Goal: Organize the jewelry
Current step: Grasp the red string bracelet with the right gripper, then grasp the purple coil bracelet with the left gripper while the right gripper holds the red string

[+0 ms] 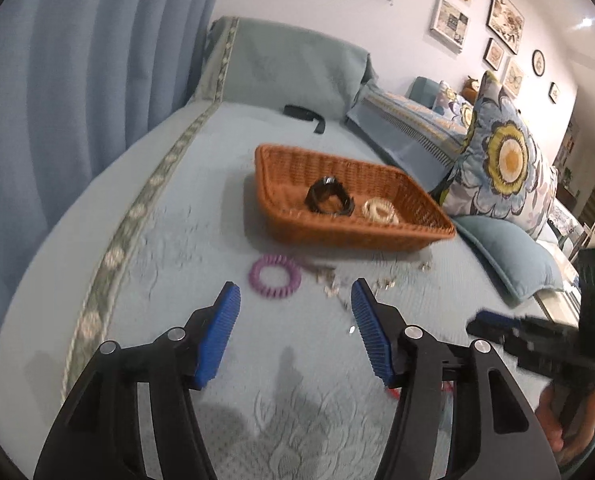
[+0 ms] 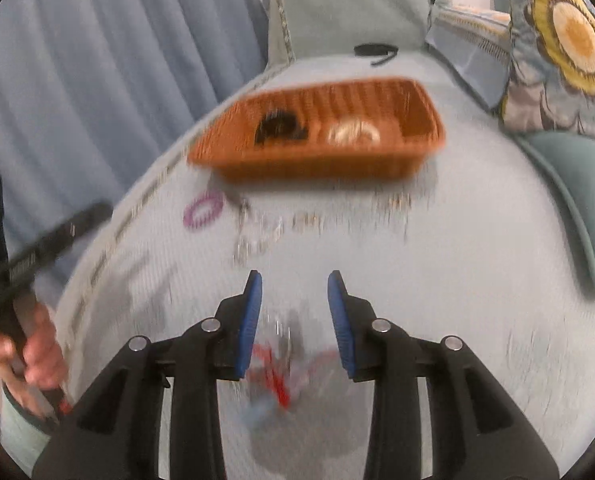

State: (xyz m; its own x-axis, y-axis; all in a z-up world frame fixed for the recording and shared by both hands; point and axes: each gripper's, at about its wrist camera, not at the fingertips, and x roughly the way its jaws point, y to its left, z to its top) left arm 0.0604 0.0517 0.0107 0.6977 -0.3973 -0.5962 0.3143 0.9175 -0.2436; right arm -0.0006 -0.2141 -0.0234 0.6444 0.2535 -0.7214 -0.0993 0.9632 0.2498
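Observation:
An orange wicker basket [image 1: 353,236] sits on the blue bed cover. It holds a black watch-like band [image 1: 329,200] and a pale gold bracelet [image 1: 379,210]. In front of it lie a purple spiral ring [image 1: 275,276] and several small metallic pieces [image 1: 333,284]. My left gripper [image 1: 295,296] hovers open just short of them, with nothing between its blue pads. In the blurred right wrist view, my right gripper [image 2: 295,280] is open too. A red-and-clear item [image 2: 275,376] lies on the cover between its fingers, untouched. The basket [image 2: 317,168] and purple ring [image 2: 203,212] lie beyond.
A flowered cushion [image 1: 501,156] and a plain blue cushion [image 1: 509,256] lie right of the basket. A black strap [image 1: 305,114] rests by the headboard cushion. Blue curtain [image 1: 77,80] hangs left of the bed. A hand [image 2: 37,348] holds the left gripper's handle.

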